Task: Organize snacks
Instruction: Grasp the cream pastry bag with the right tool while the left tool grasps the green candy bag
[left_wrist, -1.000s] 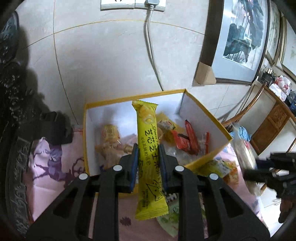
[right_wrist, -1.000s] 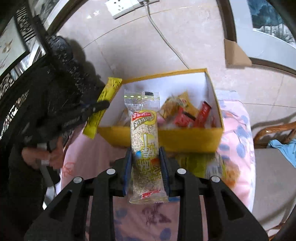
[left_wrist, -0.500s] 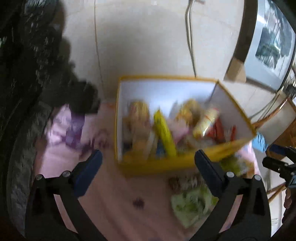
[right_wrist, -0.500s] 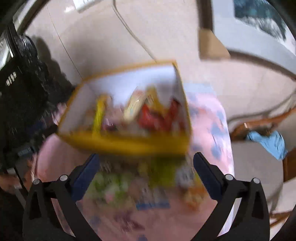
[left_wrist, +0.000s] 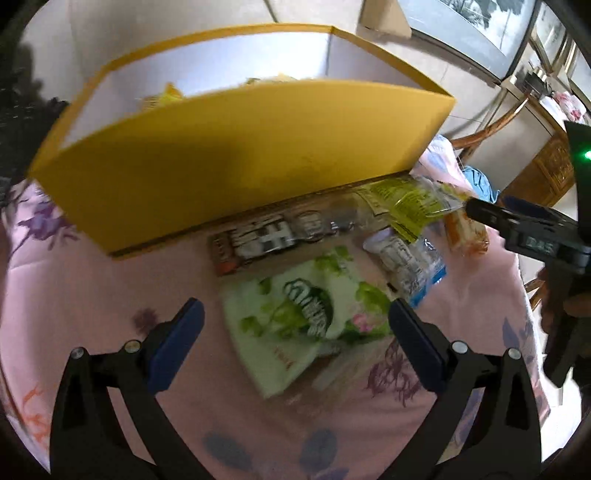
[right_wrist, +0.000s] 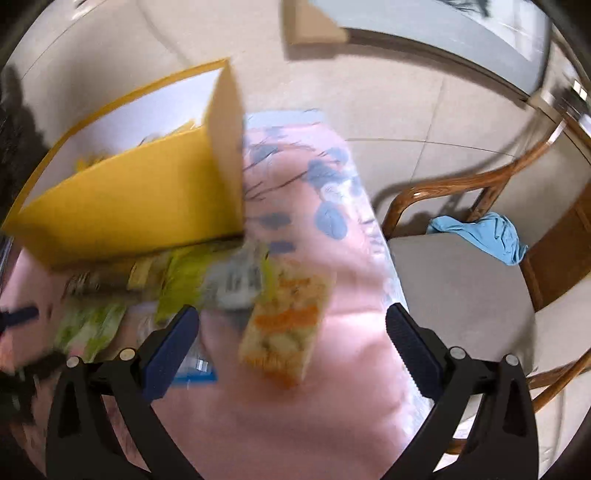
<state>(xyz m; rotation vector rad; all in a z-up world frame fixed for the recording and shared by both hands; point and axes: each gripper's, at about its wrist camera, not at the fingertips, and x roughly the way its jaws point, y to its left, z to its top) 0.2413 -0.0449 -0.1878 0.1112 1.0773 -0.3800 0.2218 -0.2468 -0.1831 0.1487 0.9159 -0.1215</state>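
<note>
A yellow cardboard box with white inner walls stands on the pink flowered cloth; a few snack tips show above its rim. In front of it lie loose snacks. My left gripper is open and empty, low over a green and white snack bag. A brown bar, a yellow packet and a clear blue-edged packet lie beyond. My right gripper is open and empty over an orange and cream snack bar. The box also shows in the right wrist view.
The right gripper appears at the right edge of the left wrist view. A wooden chair with a blue cloth stands right of the table. Framed pictures lean on the tiled wall behind.
Both grippers have opened and let their bars go into the box. Both have dropped down toward the loose snacks in front of the box.
</note>
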